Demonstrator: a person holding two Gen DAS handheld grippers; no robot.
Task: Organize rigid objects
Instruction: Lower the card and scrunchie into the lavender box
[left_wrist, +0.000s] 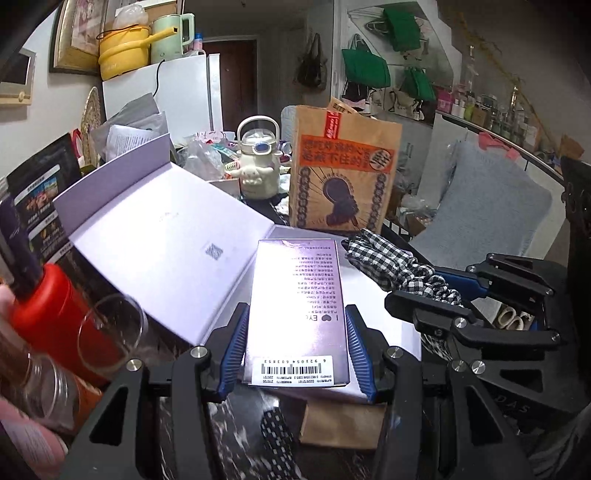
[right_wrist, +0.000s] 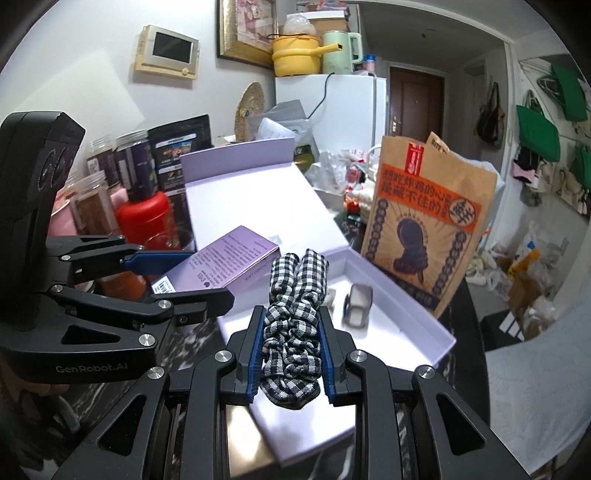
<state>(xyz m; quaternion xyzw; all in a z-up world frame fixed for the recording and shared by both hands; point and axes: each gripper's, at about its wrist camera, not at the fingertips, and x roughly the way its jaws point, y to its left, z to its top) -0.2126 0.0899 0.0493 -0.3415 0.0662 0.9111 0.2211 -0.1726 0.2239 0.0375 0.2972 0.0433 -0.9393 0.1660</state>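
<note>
left wrist view: the left gripper (left_wrist: 295, 328) tilts downward, jaws partly open and clamped on a purple carton (left_wrist: 297, 314) above the open lavender box (left_wrist: 166, 236). right wrist view: the right gripper (right_wrist: 291, 343), angled down, jaws squeezed tight on a checked scrunchie (right_wrist: 295, 325) over that box's tray (right_wrist: 406, 314).

Even indoor light, glare on the purple carton (left_wrist: 297, 314) — fisheye-bent edges, blurred left foreground.
</note>
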